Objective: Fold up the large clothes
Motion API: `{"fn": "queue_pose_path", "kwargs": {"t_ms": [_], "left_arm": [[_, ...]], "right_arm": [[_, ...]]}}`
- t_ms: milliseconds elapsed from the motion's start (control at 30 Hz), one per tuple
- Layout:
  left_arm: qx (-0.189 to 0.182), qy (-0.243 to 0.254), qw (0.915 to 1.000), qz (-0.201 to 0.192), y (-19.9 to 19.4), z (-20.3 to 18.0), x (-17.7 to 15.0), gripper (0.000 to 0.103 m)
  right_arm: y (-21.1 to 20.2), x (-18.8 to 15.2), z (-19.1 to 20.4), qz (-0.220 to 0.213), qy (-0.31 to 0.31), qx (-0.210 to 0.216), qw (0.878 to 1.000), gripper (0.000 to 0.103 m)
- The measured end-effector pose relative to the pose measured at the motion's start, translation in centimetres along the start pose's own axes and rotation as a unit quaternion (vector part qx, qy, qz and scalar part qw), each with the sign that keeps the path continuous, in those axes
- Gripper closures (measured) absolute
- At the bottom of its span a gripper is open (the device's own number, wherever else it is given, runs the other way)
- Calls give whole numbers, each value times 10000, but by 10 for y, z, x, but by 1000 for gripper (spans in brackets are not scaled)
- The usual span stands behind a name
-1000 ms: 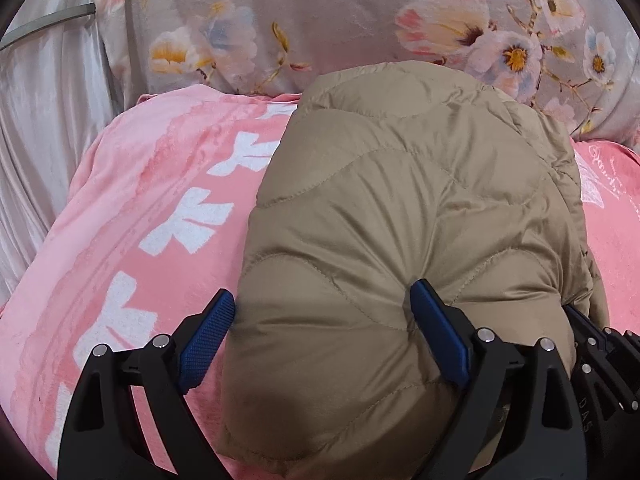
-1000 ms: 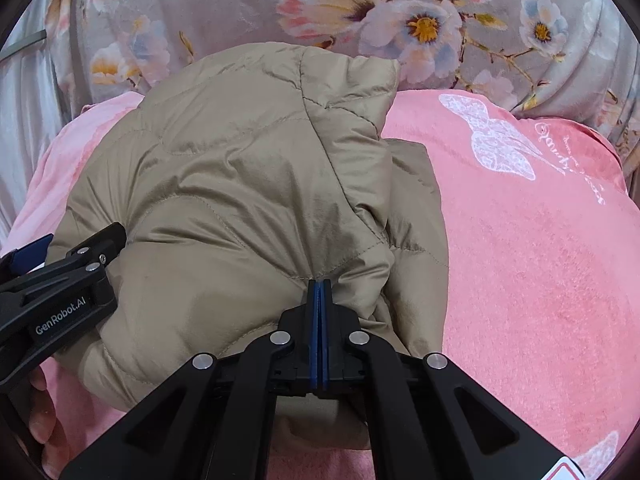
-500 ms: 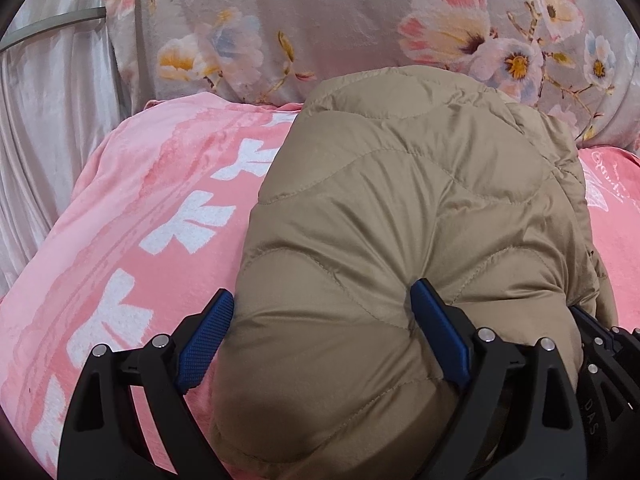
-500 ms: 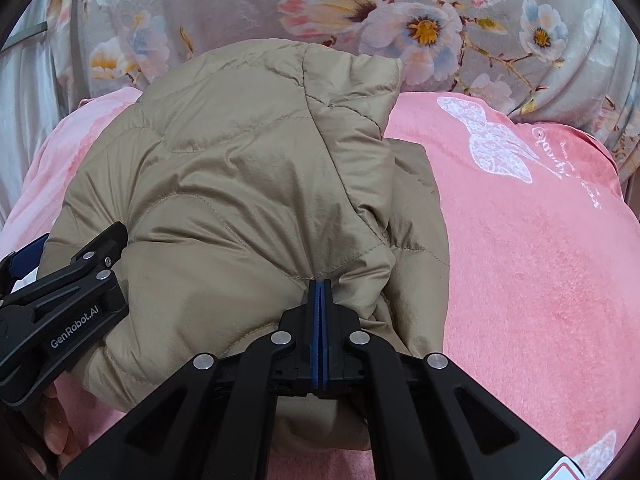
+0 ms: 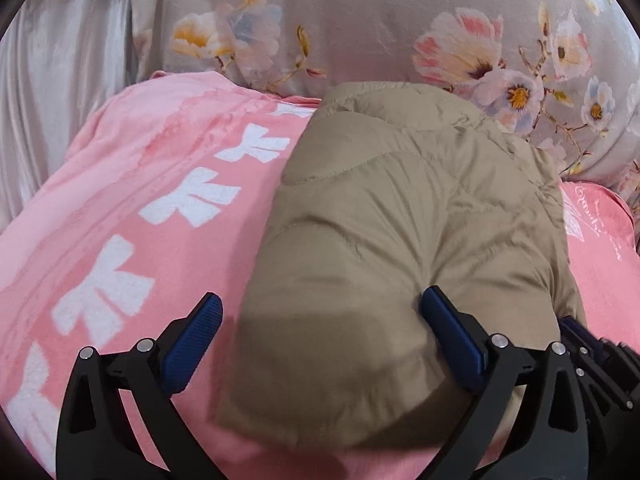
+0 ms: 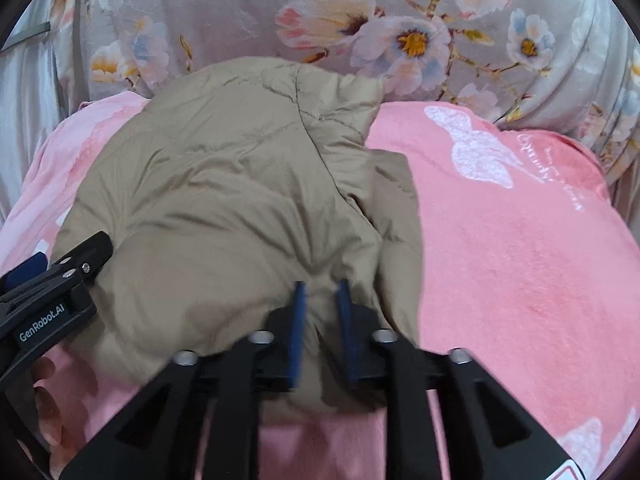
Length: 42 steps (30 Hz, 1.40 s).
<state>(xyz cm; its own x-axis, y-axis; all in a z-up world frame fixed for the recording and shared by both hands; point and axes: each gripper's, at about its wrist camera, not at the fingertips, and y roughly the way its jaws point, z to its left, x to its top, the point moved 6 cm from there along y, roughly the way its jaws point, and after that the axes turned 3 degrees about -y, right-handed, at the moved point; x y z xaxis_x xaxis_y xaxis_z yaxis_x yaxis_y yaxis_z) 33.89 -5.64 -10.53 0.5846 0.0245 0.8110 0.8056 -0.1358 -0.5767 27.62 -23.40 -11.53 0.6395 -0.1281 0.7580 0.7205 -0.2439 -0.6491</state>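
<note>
Tan and puffy, the coat (image 5: 392, 240) lies folded in a lump in the middle of the pink blanket (image 5: 132, 208), with its far end near the flowery cloth (image 5: 360, 24) at the blanket's far edge. The left gripper (image 5: 320, 320) is opening wide; the near end of the coat sits between its blue fingers (image 5: 192, 336), the left one clear of it. The right gripper (image 6: 320, 312) is opening too, and a fold of coat still sits between its fingers. A hand (image 6: 48, 408) shows at the near left corner.
</note>
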Motion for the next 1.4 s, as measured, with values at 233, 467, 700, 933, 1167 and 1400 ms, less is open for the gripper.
{"fn": "queue_pose_path", "kwargs": {"t_ms": [233, 467, 700, 933, 1167, 1400], "left_arm": [[447, 449, 9979, -138, -67, 3, -51, 5], [371, 522, 9977, 218, -91, -7, -98, 5], [525, 675, 9961, 213, -97, -15, -112, 5], [526, 613, 9959, 397, -90, -12, -115, 5], [556, 657, 9956, 372, -91, -14, -117, 5], [557, 633, 9960, 308, -93, -14, -116, 5]], "right_arm": [[-65, -61, -9, -139, -183, 11, 9997, 24], [-92, -102, -18, 33, 88, 112, 9999, 22], [-93, -118, -21, 237, 301, 123, 9992, 22], [-86, -124, -16, 435, 236, 157, 9987, 22], [-87, -126, -17, 424, 282, 183, 9985, 22], [-87, -125, -19, 404, 268, 164, 9987, 22]]}}
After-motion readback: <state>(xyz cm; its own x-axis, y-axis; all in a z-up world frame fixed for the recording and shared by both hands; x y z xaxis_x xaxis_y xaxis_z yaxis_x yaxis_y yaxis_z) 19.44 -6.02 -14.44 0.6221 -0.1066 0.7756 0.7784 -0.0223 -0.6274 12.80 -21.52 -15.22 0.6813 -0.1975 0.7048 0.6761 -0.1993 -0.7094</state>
